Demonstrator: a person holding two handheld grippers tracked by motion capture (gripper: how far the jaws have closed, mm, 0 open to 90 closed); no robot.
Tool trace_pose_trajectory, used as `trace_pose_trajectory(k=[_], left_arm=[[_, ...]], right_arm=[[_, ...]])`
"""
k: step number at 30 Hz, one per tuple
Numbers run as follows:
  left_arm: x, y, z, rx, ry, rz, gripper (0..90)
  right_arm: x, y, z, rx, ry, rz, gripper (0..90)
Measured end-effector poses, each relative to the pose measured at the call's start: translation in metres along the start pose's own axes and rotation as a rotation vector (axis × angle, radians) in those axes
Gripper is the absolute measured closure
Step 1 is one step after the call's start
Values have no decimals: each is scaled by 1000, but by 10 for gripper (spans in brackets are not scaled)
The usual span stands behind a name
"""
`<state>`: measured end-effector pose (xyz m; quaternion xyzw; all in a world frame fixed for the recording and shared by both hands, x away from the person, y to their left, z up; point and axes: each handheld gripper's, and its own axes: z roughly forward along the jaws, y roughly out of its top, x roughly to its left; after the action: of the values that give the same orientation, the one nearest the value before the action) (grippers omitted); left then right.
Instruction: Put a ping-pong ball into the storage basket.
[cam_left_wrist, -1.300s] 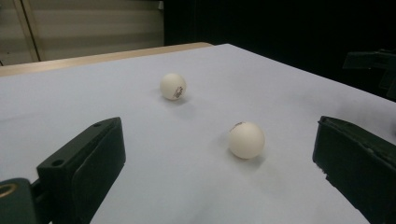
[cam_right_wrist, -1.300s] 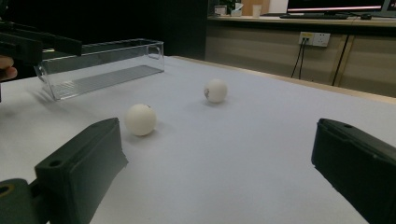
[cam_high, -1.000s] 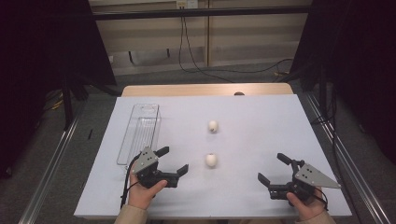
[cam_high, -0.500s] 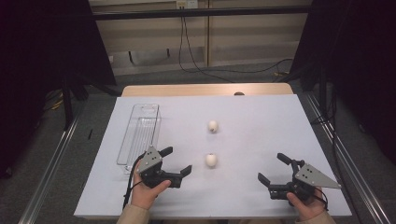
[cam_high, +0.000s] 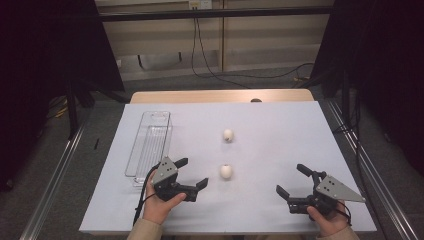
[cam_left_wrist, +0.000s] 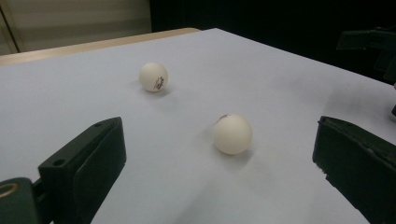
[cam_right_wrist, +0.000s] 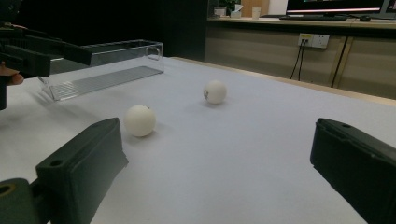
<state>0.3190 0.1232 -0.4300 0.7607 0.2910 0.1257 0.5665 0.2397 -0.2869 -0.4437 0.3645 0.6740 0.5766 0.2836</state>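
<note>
Left gripper (cam_high: 191, 173) has edged forward toward the near ball (cam_high: 226, 171) since a second ago; right gripper (cam_high: 290, 181) hasn't shifted. Both are matte black plastic with blocky jaws spread wide, nothing held. Near ball is smooth, white, round, with a small dark print, lying on the flat white table cover (cam_high: 280, 135) just beyond the left jaws. Far ball (cam_high: 228, 135) looks alike. Clear ribbed plastic tray (cam_high: 149, 145) sits at left.
</note>
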Motion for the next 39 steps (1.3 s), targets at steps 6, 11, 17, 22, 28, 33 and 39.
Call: trace_pose_trajectory(k=[6, 11, 17, 22, 28, 33, 39], left_arm=[[-2, 0, 4, 11, -9, 6, 27], [-3, 1, 6, 17, -11, 6, 27], [-3, 1, 8, 25, -16, 8, 27], [-4, 1, 12, 34, -23, 12, 28], [-5, 1, 15, 42, -30, 15, 28], [-6, 1, 18, 50, -34, 16, 28], [-7, 1, 21, 54, -39, 16, 29]], right_arm=[[0, 0, 0, 0, 0, -1, 21], [0, 0, 0, 1, 0, 0, 21], [0, 0, 0, 2, 0, -1, 22], [0, 0, 0, 1, 1, -1, 23], [0, 0, 0, 1, 1, 1, 23], [0, 0, 0, 0, 1, -1, 24], [-1, 0, 0, 1, 0, 1, 24]])
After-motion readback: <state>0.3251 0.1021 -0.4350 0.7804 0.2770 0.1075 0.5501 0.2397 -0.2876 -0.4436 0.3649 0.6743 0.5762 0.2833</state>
